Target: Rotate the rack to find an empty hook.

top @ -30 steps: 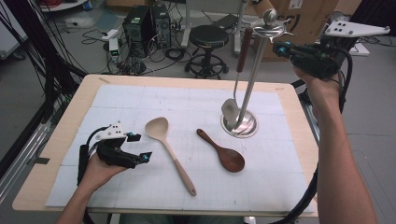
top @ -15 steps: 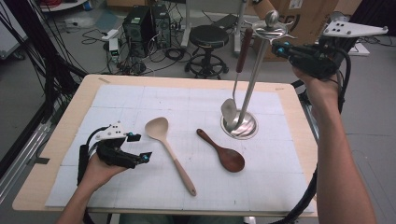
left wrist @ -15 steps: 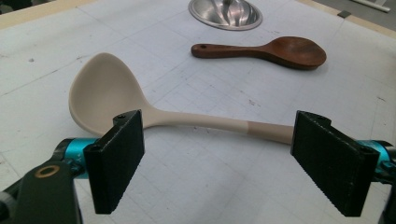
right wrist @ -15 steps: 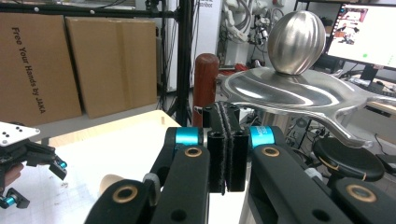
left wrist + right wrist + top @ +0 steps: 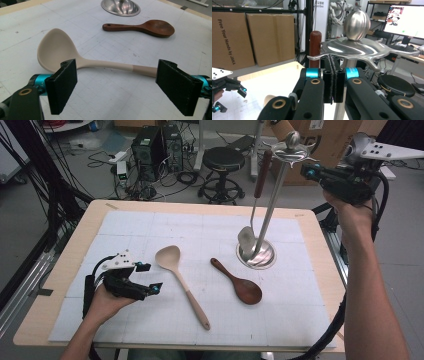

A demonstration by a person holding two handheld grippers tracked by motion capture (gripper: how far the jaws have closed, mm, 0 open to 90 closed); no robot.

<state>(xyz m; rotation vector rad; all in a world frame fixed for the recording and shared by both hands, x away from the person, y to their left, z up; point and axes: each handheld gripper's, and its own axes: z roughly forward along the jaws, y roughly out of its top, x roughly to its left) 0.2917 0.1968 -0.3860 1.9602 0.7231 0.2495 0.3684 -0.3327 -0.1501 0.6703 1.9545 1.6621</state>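
Note:
A beige ladle (image 5: 180,279) lies on the white mat (image 5: 300,320), left of a dark wooden spoon (image 5: 241,285). My left gripper (image 5: 151,277) rests low on the mat just left of the ladle. In the left gripper view its jaws stand open (image 5: 117,75), and the ladle's handle (image 5: 110,65) lies just beyond them. A steel utensil stand (image 5: 267,215) rises from a round base (image 5: 256,255), and a brown-handled utensil (image 5: 262,170) hangs from it. My right gripper (image 5: 306,170) is shut and empty, its tips (image 5: 332,75) right at the stand's top plate (image 5: 362,48).
The table's wooden edge (image 5: 65,270) frames the mat. Behind the table stand a black stool (image 5: 225,160), computer boxes (image 5: 150,145) and loose floor cables. Cardboard boxes (image 5: 249,37) and a monitor (image 5: 407,20) lie beyond the stand.

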